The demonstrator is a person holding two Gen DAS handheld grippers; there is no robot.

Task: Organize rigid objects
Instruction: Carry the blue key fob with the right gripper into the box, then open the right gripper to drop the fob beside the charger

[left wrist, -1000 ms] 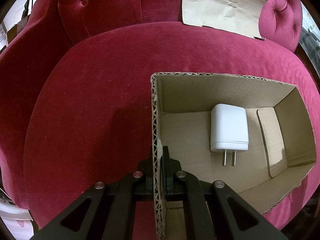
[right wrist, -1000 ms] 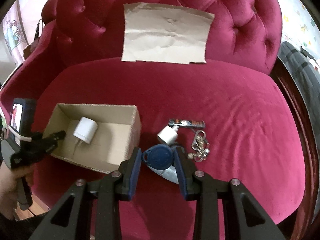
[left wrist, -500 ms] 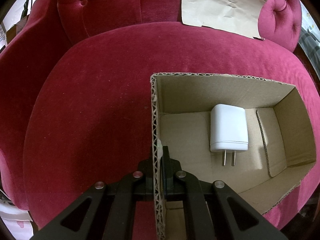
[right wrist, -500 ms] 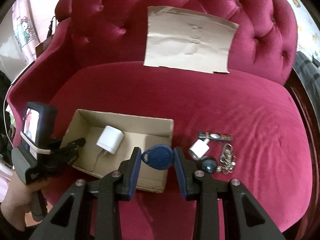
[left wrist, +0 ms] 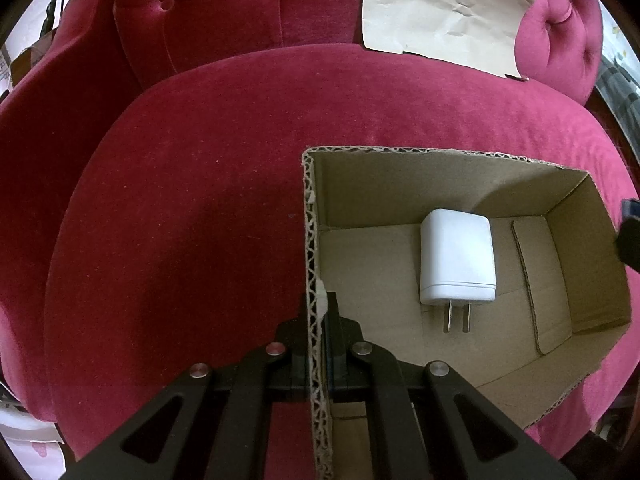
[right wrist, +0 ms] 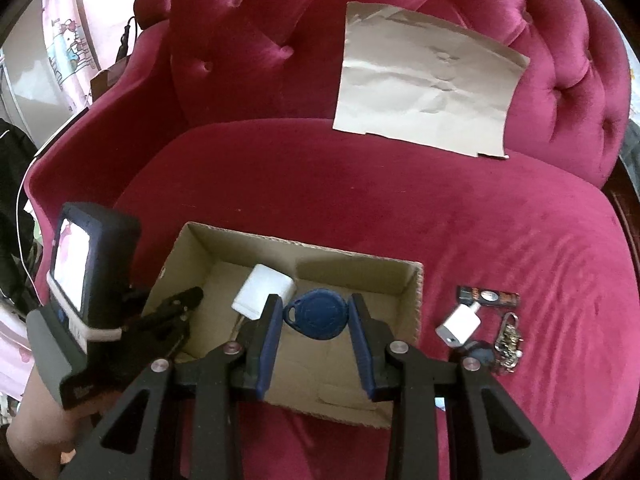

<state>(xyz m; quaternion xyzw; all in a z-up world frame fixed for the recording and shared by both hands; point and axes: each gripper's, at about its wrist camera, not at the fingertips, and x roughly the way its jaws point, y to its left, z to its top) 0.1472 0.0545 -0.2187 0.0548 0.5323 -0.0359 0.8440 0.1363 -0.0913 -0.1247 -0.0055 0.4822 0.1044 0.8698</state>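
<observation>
An open cardboard box (right wrist: 412,304) lies on the red velvet seat, and a white wall charger (left wrist: 456,256) rests flat inside it, prongs toward me. My left gripper (left wrist: 318,312) is shut on the box's near left wall (left wrist: 314,280); the same gripper (right wrist: 188,300) shows at the box's left end in the right wrist view. My right gripper (right wrist: 316,316) is shut on a round blue key fob (right wrist: 318,314) and hovers over the box interior. The charger (right wrist: 262,292) lies just beyond the fob.
On the seat right of the box lie a small white adapter (right wrist: 458,324), a dark rectangular stick (right wrist: 488,297) and a bunch of keys (right wrist: 509,338). A sheet of brown paper (right wrist: 428,92) leans on the tufted backrest. A hand (right wrist: 36,432) holds the left tool.
The right gripper has carried the blue fob leftward from above the loose items to over the box. The left gripper and box have stayed put.
</observation>
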